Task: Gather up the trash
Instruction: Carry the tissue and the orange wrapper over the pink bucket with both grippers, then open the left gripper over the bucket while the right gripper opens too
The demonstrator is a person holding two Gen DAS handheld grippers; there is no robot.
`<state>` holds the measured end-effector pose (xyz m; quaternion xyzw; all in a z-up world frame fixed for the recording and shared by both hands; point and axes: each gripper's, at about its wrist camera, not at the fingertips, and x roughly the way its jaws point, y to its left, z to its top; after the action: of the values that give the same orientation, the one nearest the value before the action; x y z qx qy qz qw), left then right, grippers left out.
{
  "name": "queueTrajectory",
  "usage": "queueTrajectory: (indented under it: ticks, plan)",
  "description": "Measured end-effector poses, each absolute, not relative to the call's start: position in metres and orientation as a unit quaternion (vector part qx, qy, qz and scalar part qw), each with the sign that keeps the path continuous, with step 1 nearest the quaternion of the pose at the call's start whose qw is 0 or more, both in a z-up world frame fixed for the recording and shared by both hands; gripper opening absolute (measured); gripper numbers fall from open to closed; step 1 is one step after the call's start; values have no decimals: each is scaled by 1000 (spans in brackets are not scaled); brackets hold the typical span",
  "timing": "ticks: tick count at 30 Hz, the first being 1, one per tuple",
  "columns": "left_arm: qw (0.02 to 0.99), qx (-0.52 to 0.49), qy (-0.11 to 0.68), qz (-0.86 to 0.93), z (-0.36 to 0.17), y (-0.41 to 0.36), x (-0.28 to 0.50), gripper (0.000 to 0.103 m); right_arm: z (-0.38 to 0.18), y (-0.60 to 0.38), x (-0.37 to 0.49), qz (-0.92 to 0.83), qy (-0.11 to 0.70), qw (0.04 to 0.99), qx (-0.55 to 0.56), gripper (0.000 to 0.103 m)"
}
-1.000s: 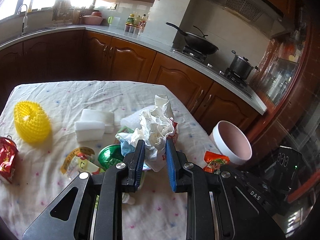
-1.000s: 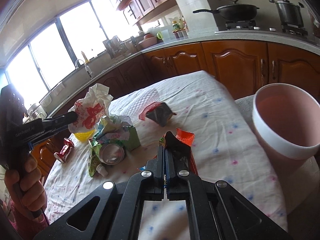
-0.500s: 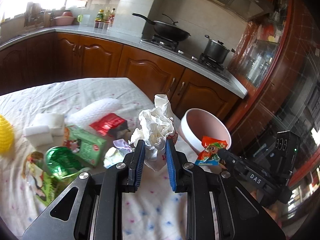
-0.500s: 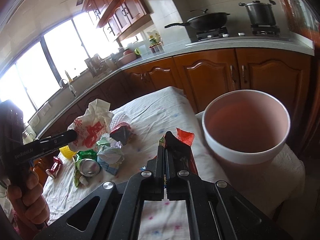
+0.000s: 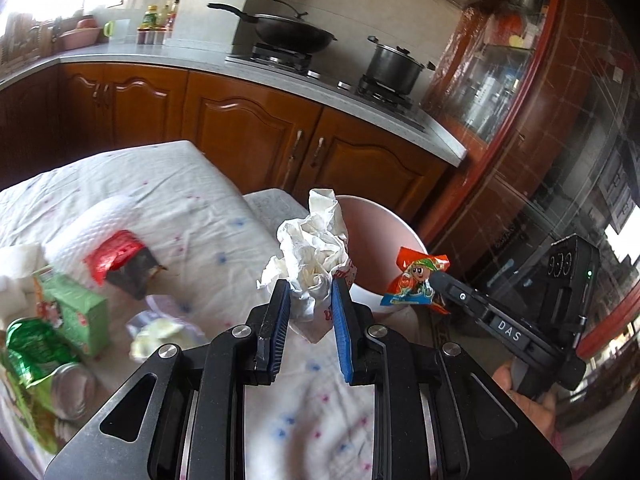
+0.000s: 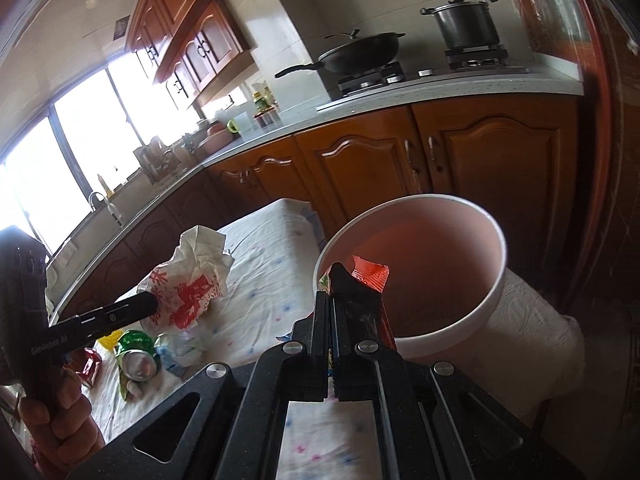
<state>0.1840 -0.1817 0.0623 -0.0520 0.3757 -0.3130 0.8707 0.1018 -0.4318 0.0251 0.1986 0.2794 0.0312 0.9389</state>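
Observation:
My left gripper [image 5: 307, 292] is shut on a crumpled white paper bag [image 5: 314, 252] with red print, held above the table's right edge in front of the pink bin [image 5: 384, 216]. The same paper bag [image 6: 188, 280] shows in the right wrist view at the left gripper's tip. My right gripper [image 6: 331, 304] is shut on an orange snack wrapper [image 6: 370, 276], held at the near rim of the pink bin [image 6: 416, 332]. That orange wrapper [image 5: 416, 280] also appears in the left wrist view, beside the bin.
On the white tablecloth [image 5: 200, 216] lie a red-and-black wrapper [image 5: 120, 260], a green carton [image 5: 72, 312], a crushed green can [image 5: 36, 352] and tissue scraps [image 5: 160, 328]. The bin stands on a cloth-covered stool [image 6: 532, 320] past the table's edge. Wooden cabinets [image 5: 256, 128] lie behind.
Both grippers have swung right toward the pink bin with their loads. The bin has grown larger in the right wrist view, and the wrapper now reaches over its near rim.

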Motion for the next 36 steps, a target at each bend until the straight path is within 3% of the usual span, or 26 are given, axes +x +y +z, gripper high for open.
queueTrajectory:
  ticks: [21, 25, 32, 36]
  plan:
    - [836, 27, 433, -335, 36, -314, 245, 20, 12, -493, 157, -13, 337, 921, 196, 1]
    - [828, 45, 449, -333, 28, -328, 253, 21, 6, -496, 167, -13, 359, 914, 190, 6]
    - [823, 59, 461, -326, 20, -336, 257, 39, 0, -502, 167, -13, 366, 908, 202, 12]
    - [824, 50, 463, -324, 19, -333, 259, 41, 0, -505, 162, -12, 359, 909, 212, 19]
